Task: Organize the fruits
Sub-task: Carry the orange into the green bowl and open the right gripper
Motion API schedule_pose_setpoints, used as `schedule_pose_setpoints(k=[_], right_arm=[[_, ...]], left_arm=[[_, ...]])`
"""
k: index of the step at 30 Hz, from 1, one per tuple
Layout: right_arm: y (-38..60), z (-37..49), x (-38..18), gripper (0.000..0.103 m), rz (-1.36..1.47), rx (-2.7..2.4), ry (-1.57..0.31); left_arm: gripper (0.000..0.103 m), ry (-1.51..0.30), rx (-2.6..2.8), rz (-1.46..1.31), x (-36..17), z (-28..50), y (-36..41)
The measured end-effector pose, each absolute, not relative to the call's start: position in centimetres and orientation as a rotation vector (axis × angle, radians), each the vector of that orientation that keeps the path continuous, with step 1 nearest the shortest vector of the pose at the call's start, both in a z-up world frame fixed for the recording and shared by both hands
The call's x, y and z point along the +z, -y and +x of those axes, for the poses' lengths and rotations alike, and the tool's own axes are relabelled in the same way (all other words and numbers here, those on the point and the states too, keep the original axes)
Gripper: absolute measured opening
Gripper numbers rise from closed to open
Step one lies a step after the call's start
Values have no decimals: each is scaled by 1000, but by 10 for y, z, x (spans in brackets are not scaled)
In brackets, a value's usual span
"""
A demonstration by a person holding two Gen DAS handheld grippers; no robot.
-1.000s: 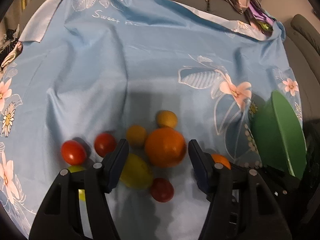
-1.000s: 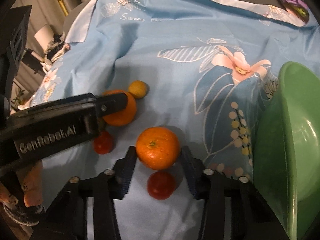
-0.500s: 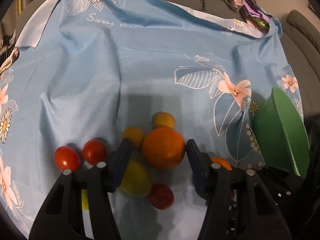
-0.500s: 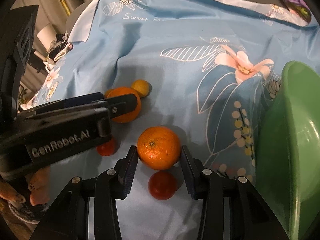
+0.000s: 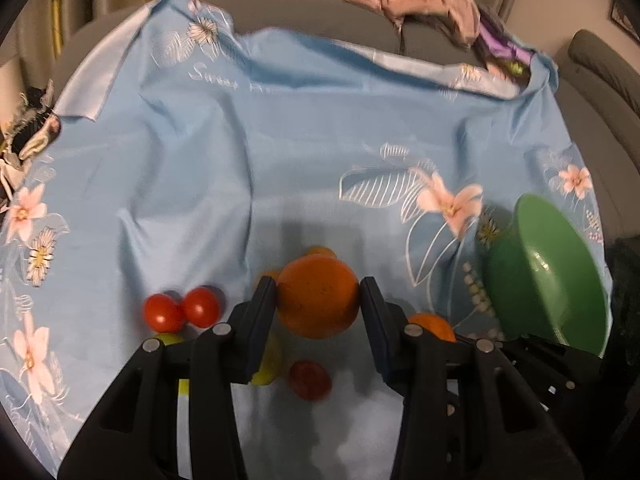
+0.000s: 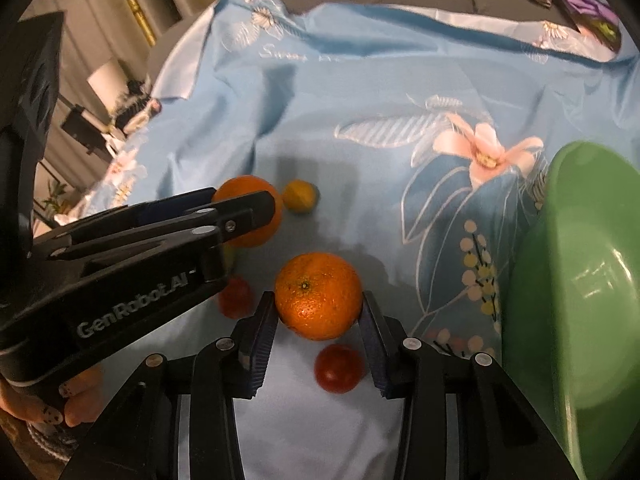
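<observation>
My left gripper (image 5: 318,300) is shut on a large orange (image 5: 318,298) and holds it above the blue floral cloth (image 5: 240,152). It also shows in the right wrist view (image 6: 248,210). My right gripper (image 6: 319,306) is shut on a second orange (image 6: 319,295), lifted a little. A green bowl (image 5: 548,276) stands at the right, also in the right wrist view (image 6: 580,288). Below lie two red tomatoes (image 5: 182,311), a yellow fruit (image 5: 268,364), a red tomato (image 5: 310,380) and small yellow-orange fruits (image 6: 300,196).
A red tomato (image 6: 339,368) lies under my right gripper, another (image 6: 236,298) to its left. A grey sofa back (image 5: 320,12) with crumpled clothes (image 5: 420,4) is behind. The cloth's edge drops off at the left.
Both grippers have closed on their oranges and risen with them. The cloth and the loose fruit look farther below, and the bowl shows more of its inside.
</observation>
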State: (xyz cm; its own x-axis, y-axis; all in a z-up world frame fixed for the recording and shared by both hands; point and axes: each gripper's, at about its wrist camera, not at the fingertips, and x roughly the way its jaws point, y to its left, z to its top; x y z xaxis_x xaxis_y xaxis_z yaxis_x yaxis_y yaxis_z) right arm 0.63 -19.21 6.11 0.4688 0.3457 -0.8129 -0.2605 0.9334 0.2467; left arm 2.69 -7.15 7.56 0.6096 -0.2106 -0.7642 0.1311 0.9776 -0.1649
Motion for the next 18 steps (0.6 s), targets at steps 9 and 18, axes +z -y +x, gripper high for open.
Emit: schedule_pose_setpoints(k=[9, 18], right_arm=[[215, -14, 101, 42, 158, 409, -896], [270, -31, 134, 42, 236, 298, -766]], left_arm=[[43, -723, -189, -131, 127, -20, 71], [43, -674, -296, -104, 145, -44, 117]])
